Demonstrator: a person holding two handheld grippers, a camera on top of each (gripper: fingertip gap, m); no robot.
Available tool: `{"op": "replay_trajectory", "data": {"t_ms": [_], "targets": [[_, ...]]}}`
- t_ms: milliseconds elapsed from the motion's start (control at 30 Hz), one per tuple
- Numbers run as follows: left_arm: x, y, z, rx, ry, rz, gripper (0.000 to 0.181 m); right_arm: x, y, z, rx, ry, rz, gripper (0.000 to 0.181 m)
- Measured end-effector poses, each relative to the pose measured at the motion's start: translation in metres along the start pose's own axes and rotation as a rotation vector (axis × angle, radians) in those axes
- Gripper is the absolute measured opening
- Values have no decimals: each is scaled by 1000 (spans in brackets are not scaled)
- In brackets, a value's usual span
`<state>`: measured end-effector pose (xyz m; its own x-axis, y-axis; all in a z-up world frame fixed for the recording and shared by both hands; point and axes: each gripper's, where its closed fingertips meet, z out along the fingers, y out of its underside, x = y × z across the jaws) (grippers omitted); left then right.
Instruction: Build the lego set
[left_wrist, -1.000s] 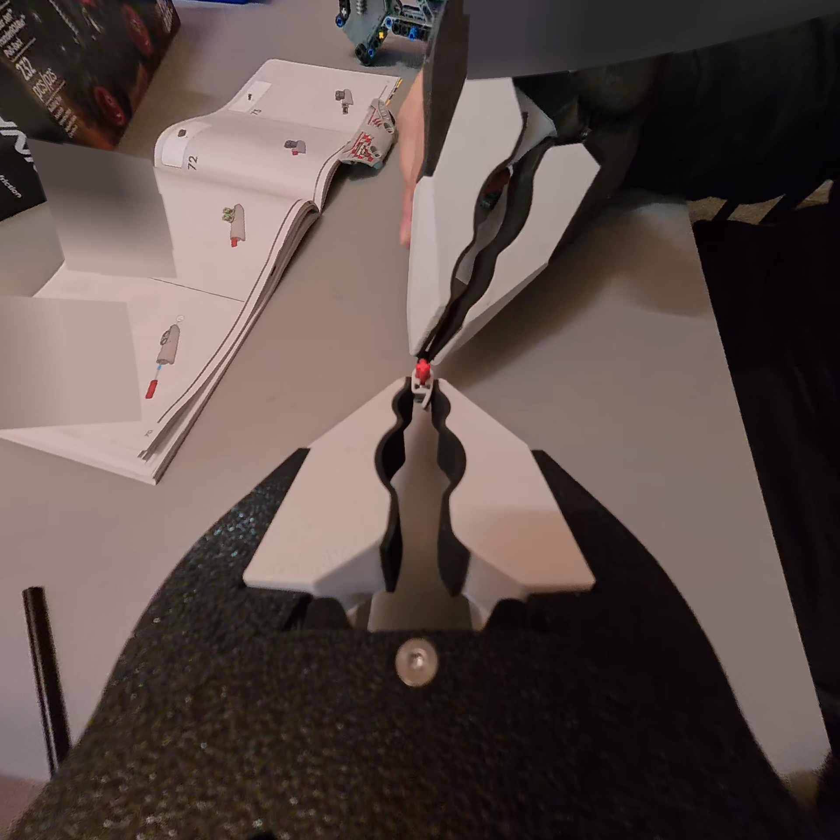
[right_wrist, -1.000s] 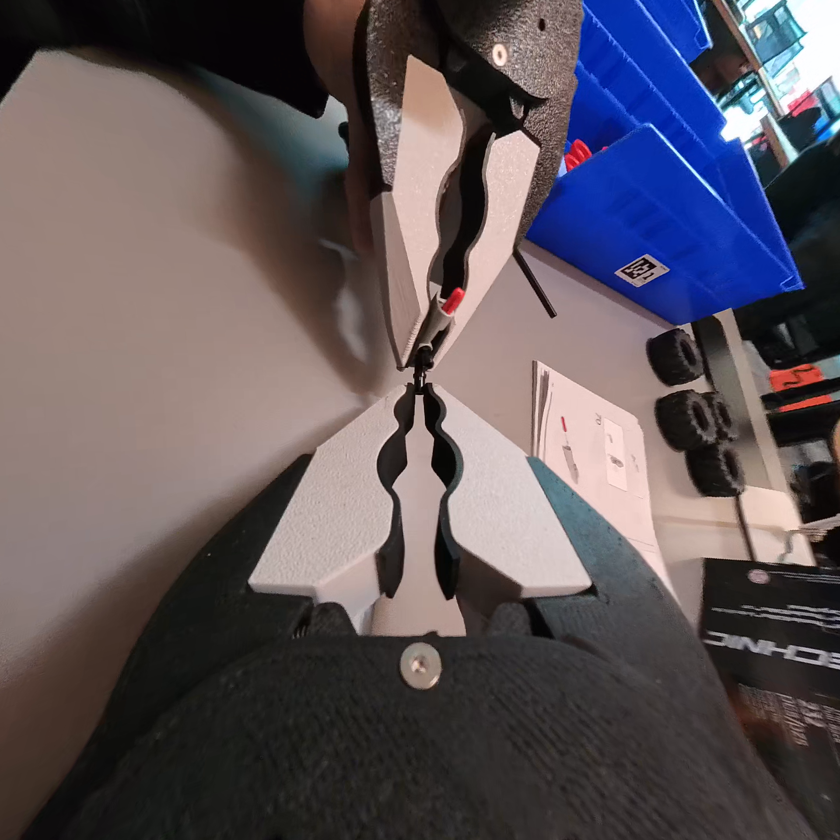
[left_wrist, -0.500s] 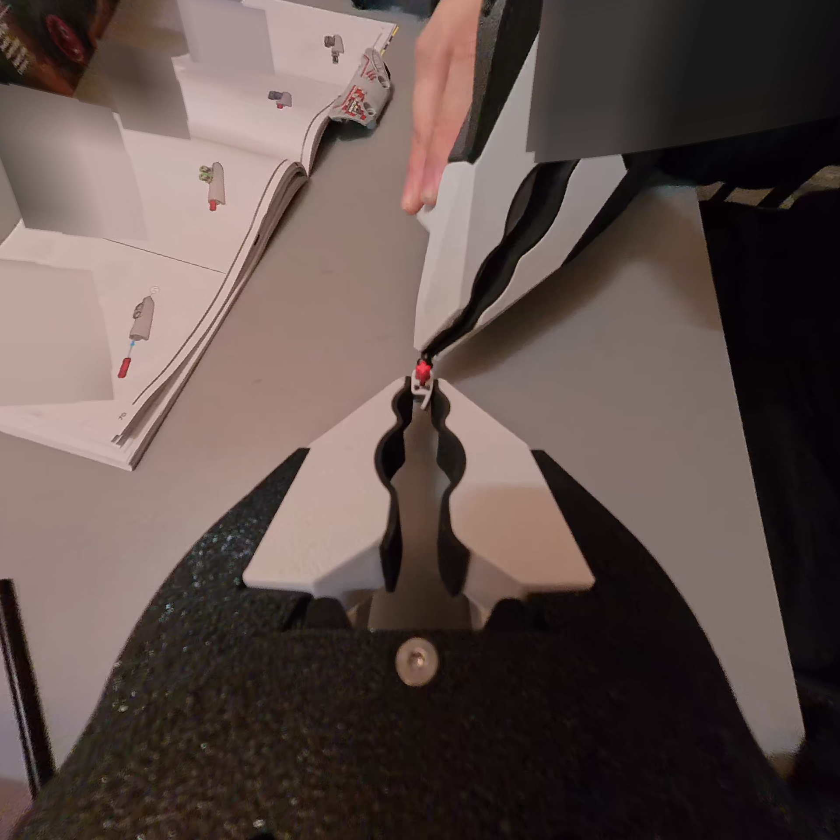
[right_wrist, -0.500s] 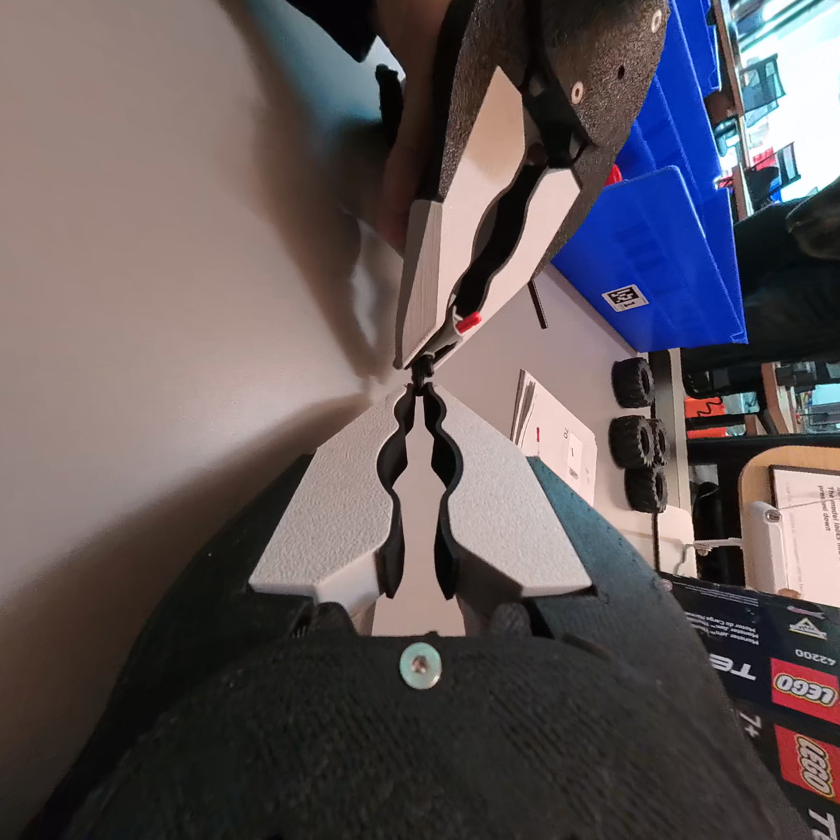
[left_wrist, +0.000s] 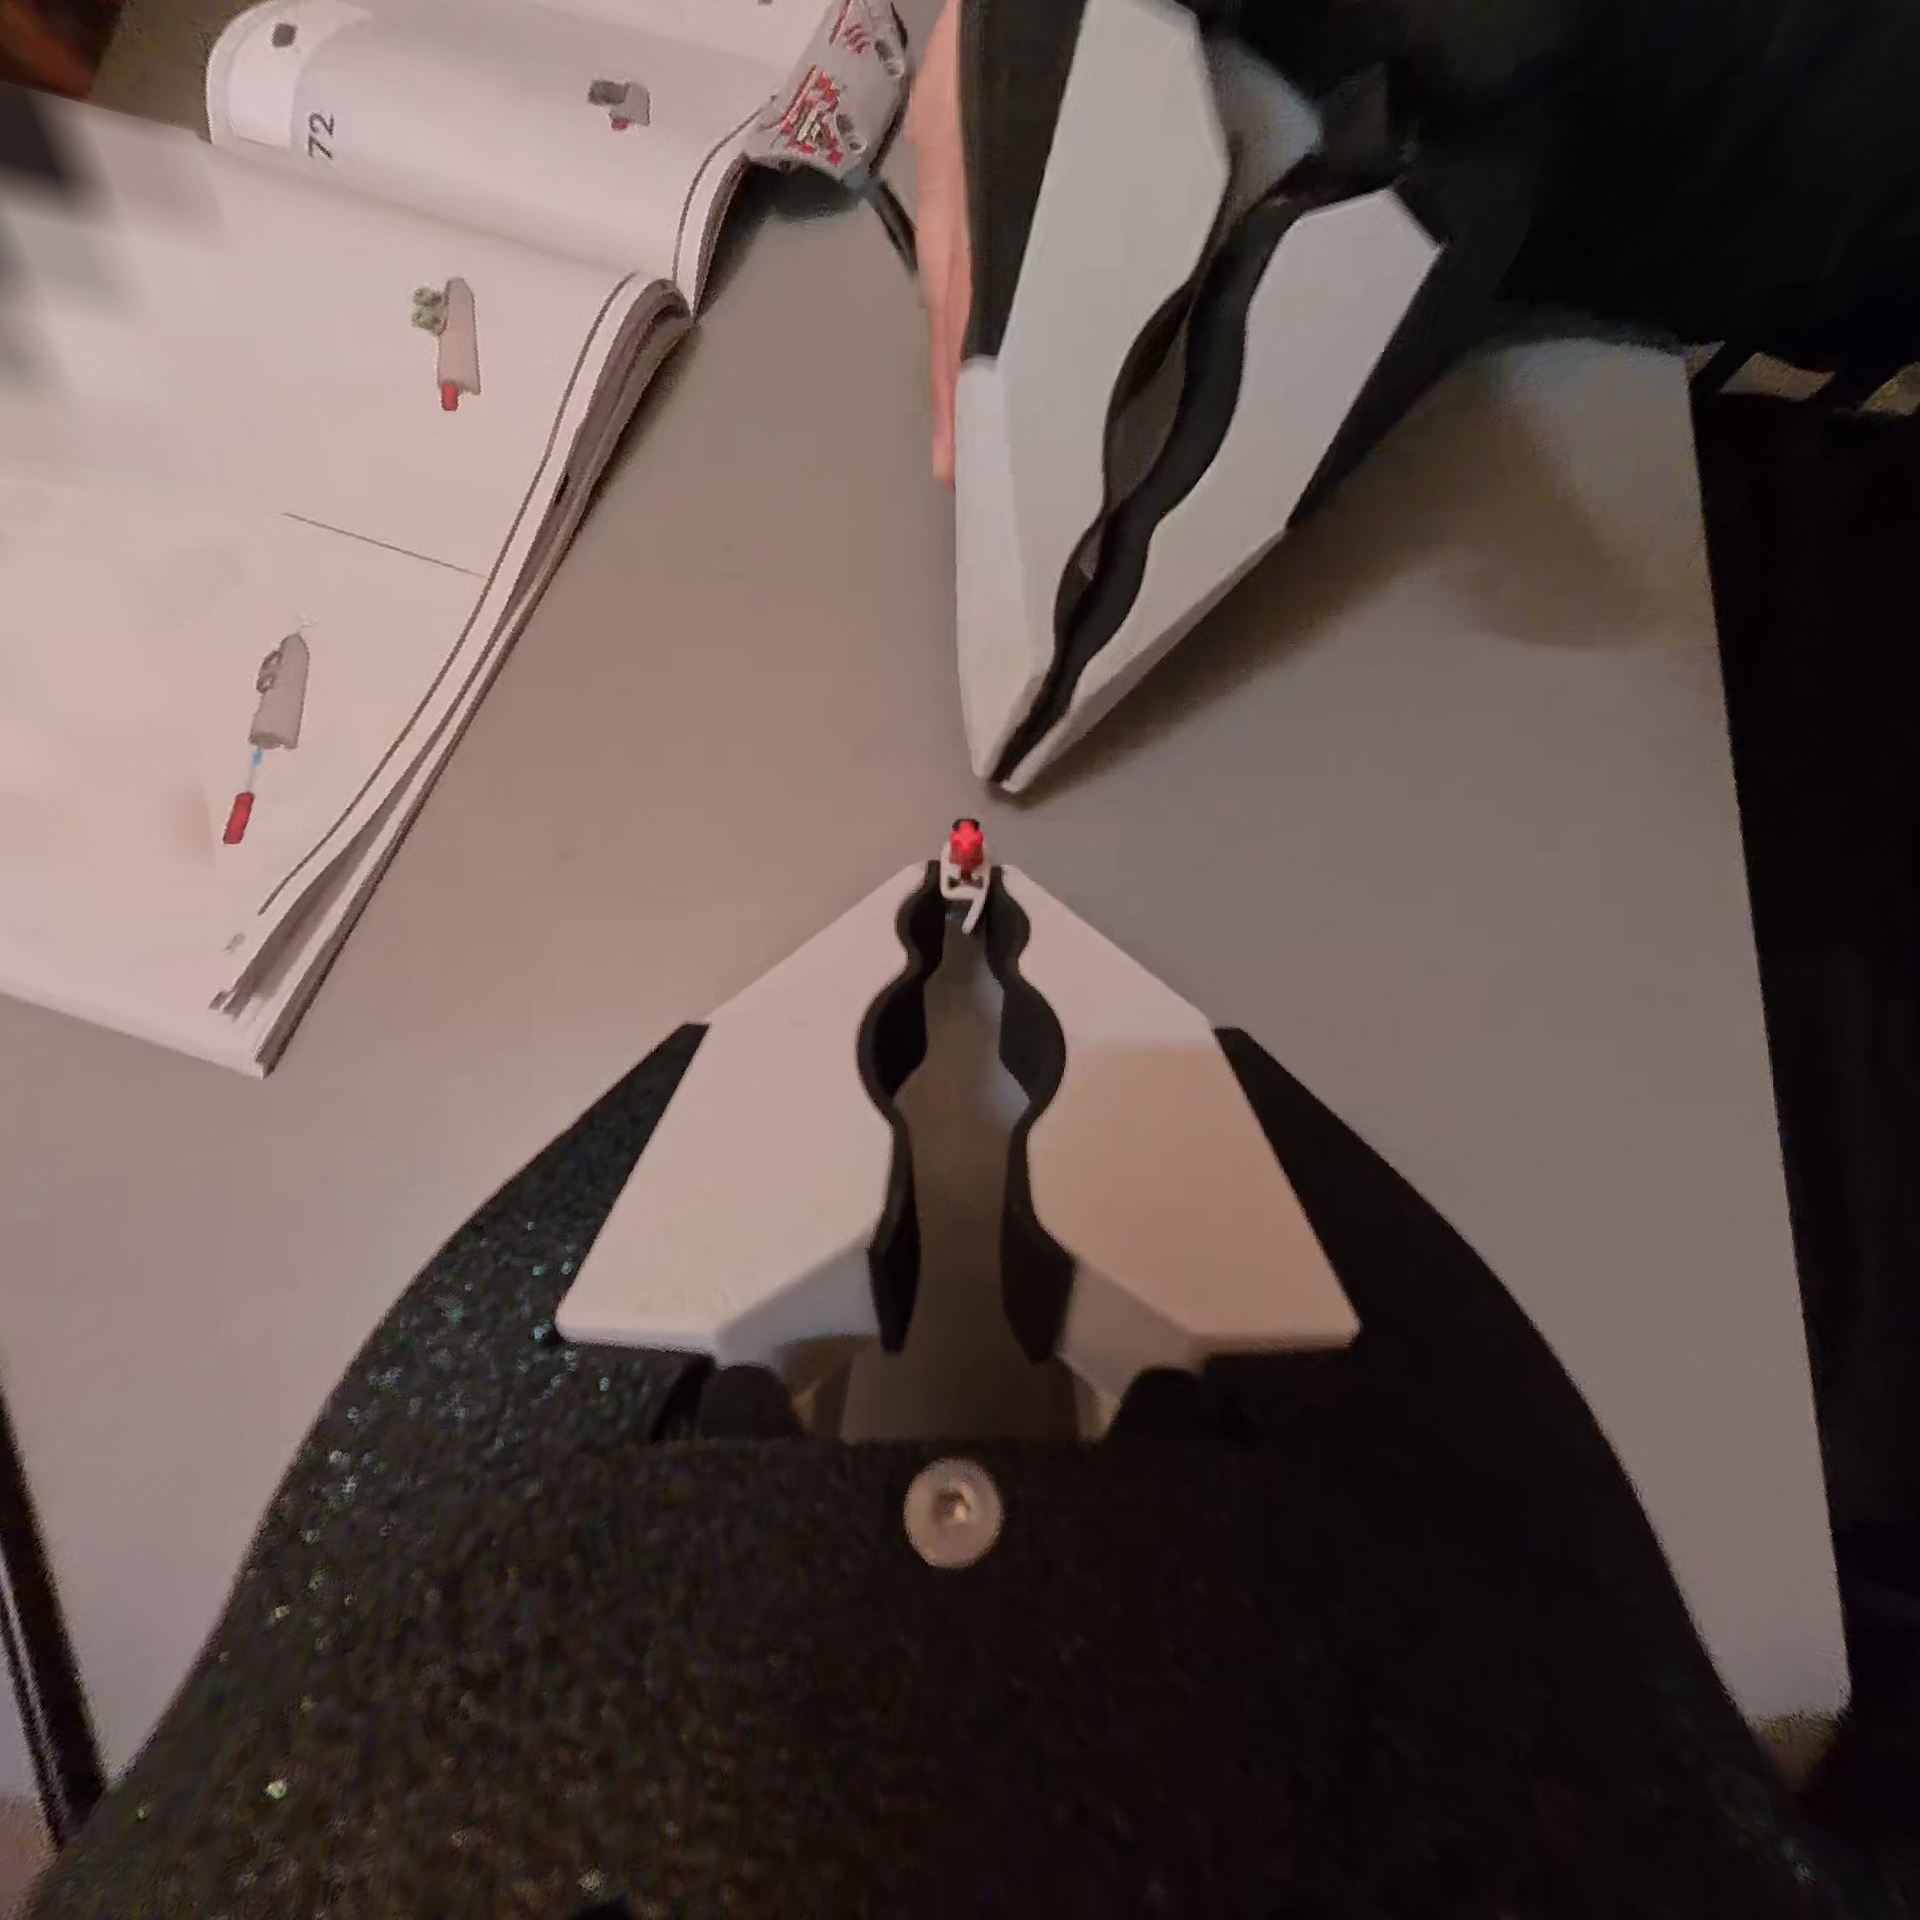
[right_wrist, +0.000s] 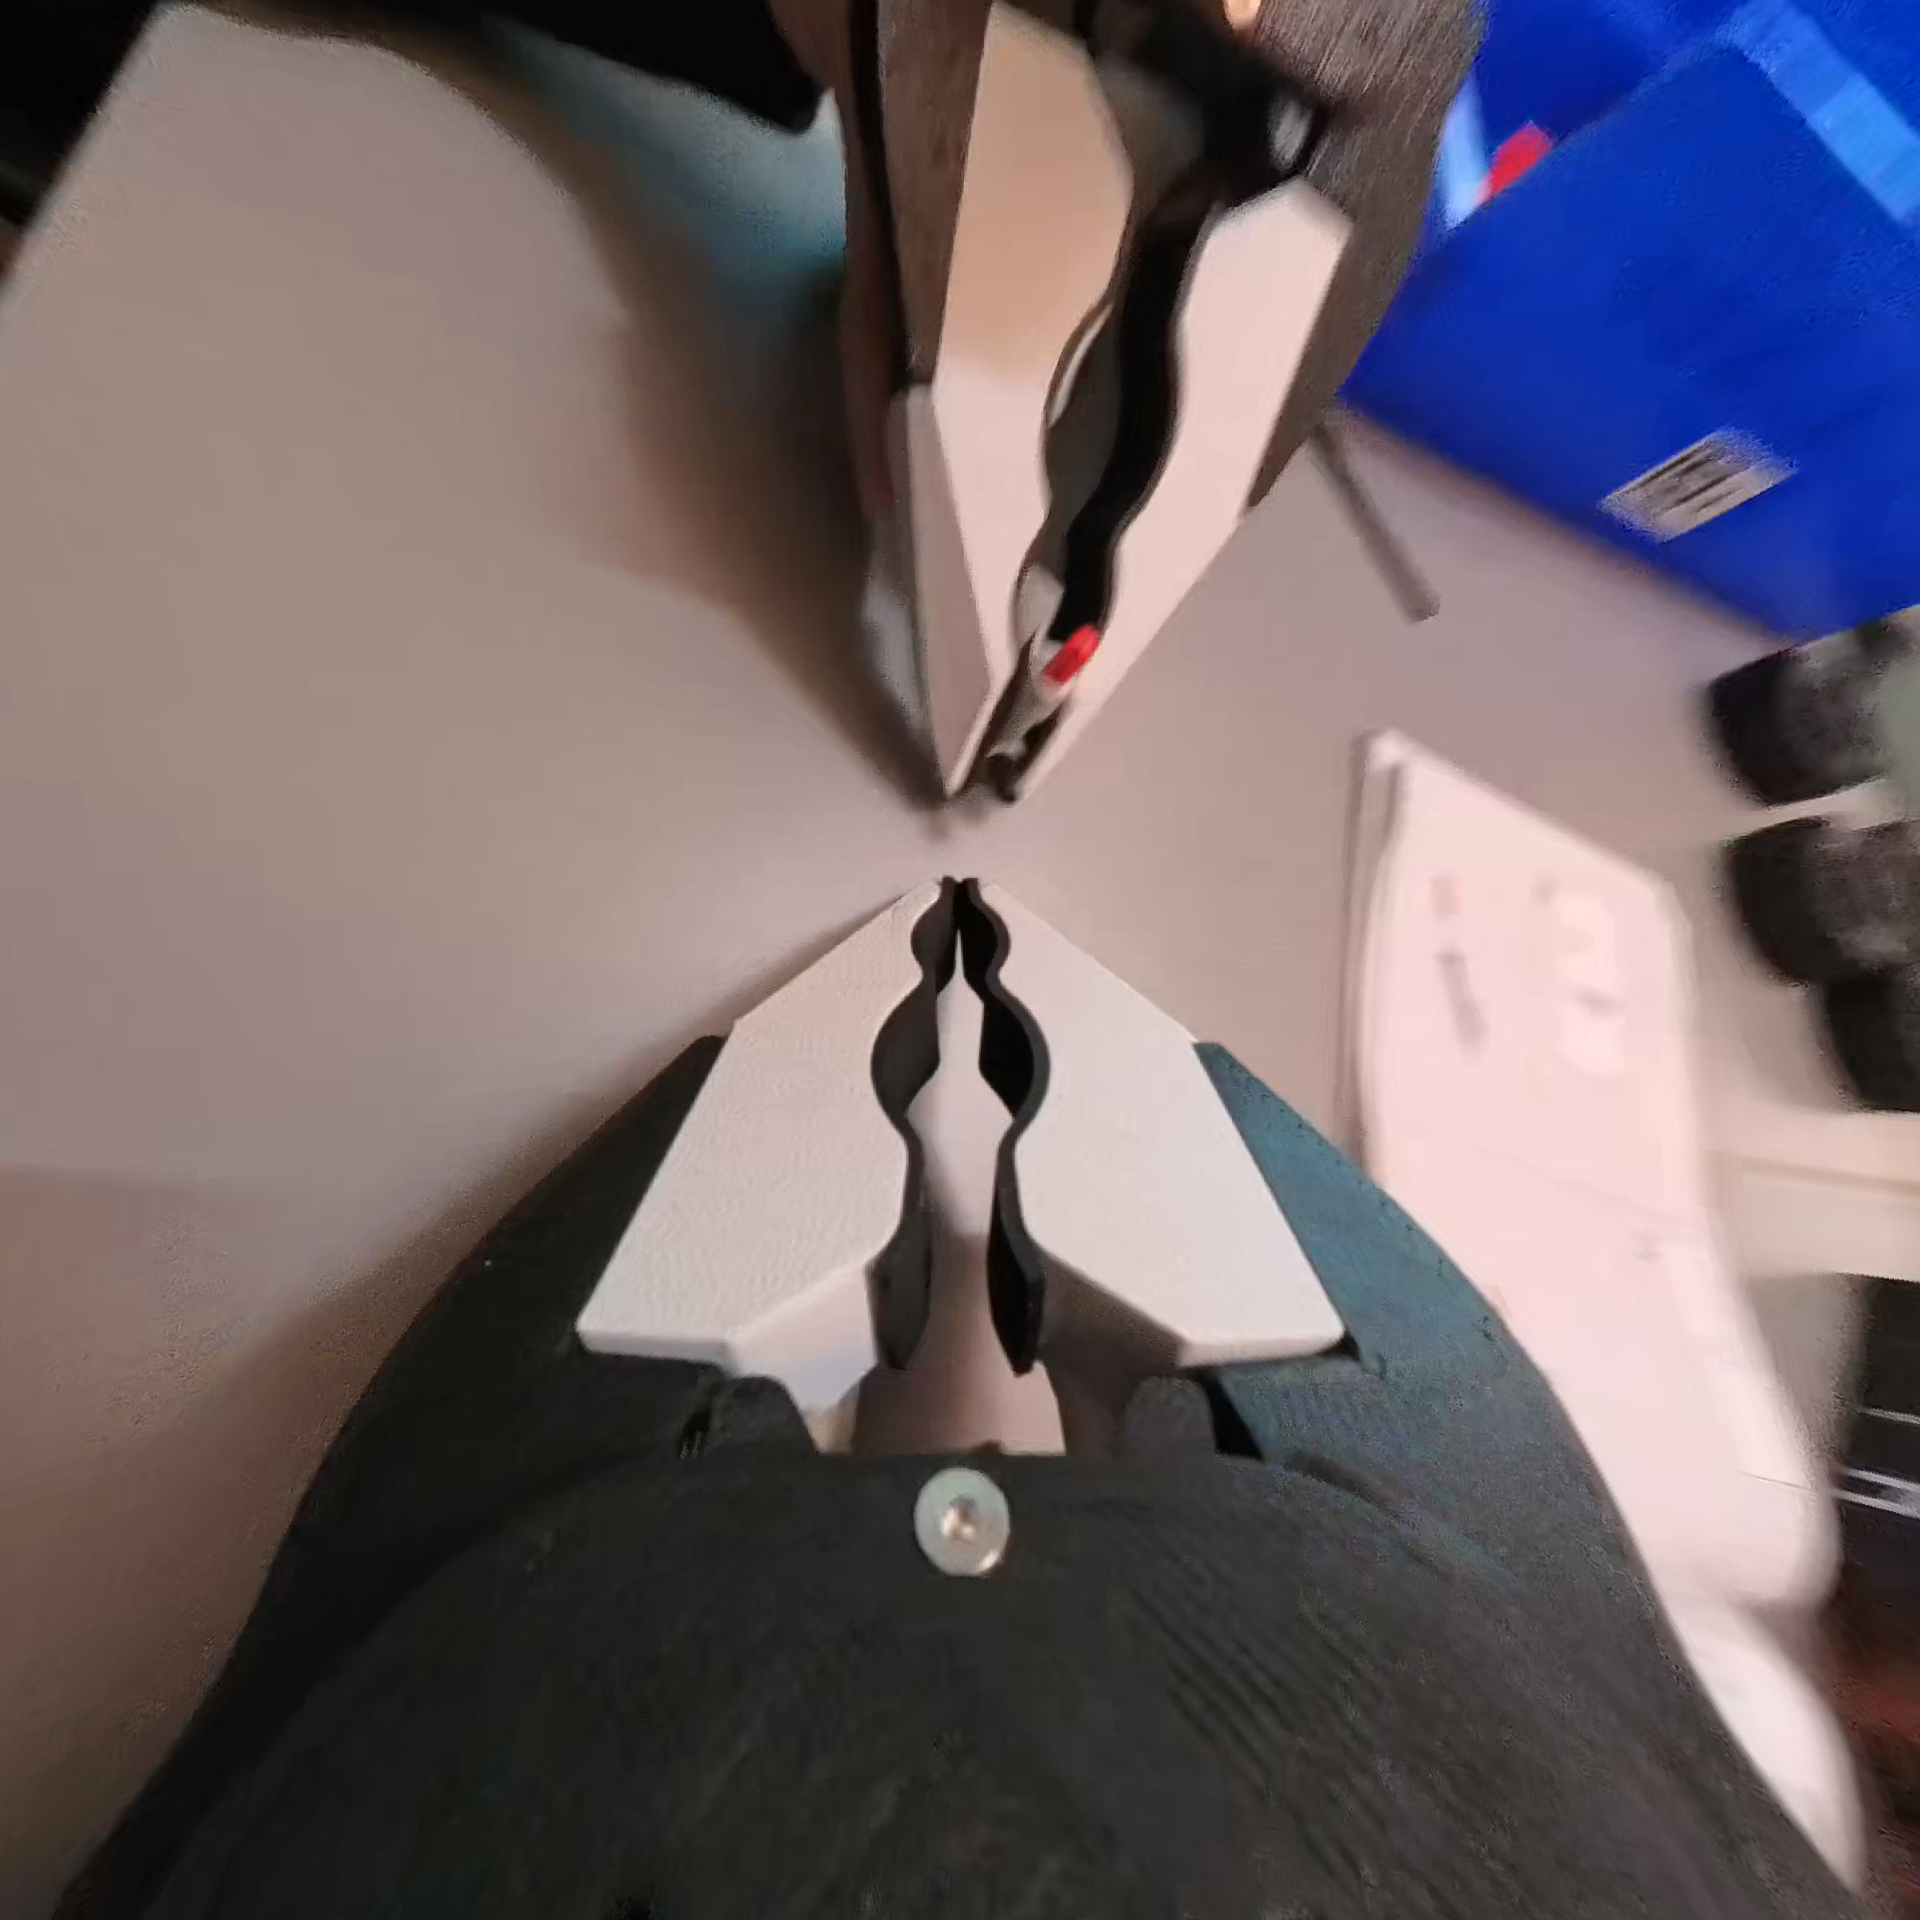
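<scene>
Our left gripper pinches a small grey-and-red lego piece; our right gripper, just beside, has its jaws pressed together, empty.

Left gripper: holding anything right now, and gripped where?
Yes. The left gripper is shut on a small grey piece with a red pin, pinched at its lower end; the pin end sticks out past the tips. The right gripper is shut, empty.

Dim warm light, soft shadows, edges motion-blurred
</scene>
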<state>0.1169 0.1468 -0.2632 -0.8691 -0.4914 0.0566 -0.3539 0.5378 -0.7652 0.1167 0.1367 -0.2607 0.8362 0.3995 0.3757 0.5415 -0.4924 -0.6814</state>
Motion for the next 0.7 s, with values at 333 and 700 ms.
{"op": "replay_trajectory", "data": {"t_ms": [333, 700], "targets": [[0, 0, 0, 2, 3, -3, 4, 46, 19, -61, 167, 130, 256, 9], [1, 0, -1, 3, 13, -4, 4, 62, 73, -45, -243, 110, 140, 26]]}}
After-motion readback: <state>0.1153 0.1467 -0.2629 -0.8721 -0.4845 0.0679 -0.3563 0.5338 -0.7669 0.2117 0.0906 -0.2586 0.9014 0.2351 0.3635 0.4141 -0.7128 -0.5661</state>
